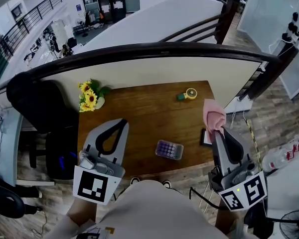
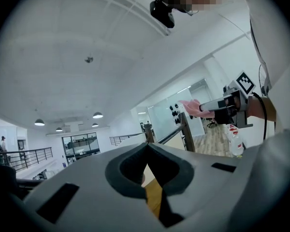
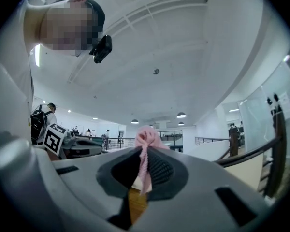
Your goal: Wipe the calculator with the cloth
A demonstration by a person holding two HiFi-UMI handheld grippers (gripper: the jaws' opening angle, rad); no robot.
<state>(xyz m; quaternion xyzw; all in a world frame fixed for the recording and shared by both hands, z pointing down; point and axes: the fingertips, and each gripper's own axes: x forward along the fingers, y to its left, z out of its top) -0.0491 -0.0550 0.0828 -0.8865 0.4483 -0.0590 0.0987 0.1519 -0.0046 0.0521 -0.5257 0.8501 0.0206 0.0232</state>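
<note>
The calculator (image 1: 169, 149), pale with purple keys, lies on the brown table (image 1: 139, 113) near its front edge. My right gripper (image 1: 217, 129) is raised above the table's right side, shut on the pink cloth (image 1: 214, 114), which bunches up past its tips. In the right gripper view the pink cloth (image 3: 146, 144) is pinched between the jaws and pokes out above them. My left gripper (image 1: 120, 123) hangs over the table's front left, left of the calculator, its jaws closed together with nothing in them. Both gripper views tilt up toward the ceiling.
A bunch of yellow flowers (image 1: 89, 96) stands at the table's back left. A small green and yellow tape measure (image 1: 188, 94) sits at the back right. A dark flat item (image 1: 206, 137) lies at the right edge beneath the cloth. A black chair (image 1: 37, 108) stands to the left, a dark railing (image 1: 154, 49) behind.
</note>
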